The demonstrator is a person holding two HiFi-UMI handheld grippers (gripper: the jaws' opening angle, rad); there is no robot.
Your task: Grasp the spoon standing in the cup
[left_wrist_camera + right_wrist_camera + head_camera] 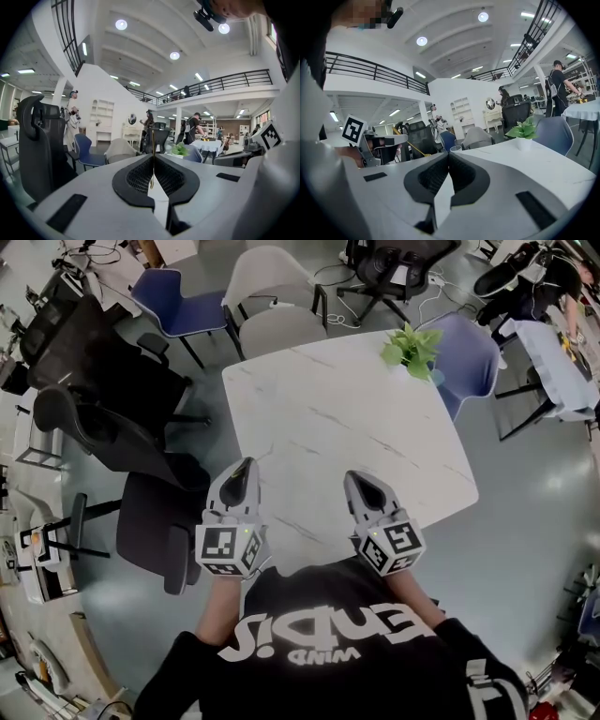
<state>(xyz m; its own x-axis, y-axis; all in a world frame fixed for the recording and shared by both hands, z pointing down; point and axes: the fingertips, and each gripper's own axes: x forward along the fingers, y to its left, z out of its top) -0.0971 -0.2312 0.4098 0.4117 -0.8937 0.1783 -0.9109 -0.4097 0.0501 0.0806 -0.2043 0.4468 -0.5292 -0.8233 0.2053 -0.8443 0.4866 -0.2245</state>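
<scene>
As the left gripper view shows, the left gripper (153,158) has its fingers clenched on the spoon (152,140). The thin golden handle runs upright along the seam between the two black pads and rises past the fingertips. A small rounded end shows low between the pads. I read pad against handle on both sides.

From the head view I place this gripper at the near left edge of the bench (337,418), pointing away from me and roughly level. The right gripper (361,482) sits over the near edge, apart from the left one and pointing much the same way. In the right gripper view its fingers are clenched tip to tip with nothing between them.

The cup (455,149), small and clear, shows in the right gripper view just past the right fingertips, toward the left side of the bench. The head view does not let me pick it out. The spoon is clear of the cup and carried only by the left fingers. In the right gripper view a thin yellow rod slants down from the front of the left gripper, and it matches the spoon.

A potted plant (412,348) stands at the far right corner of the bench. Chairs (178,301) ring the far and left sides.
</scene>
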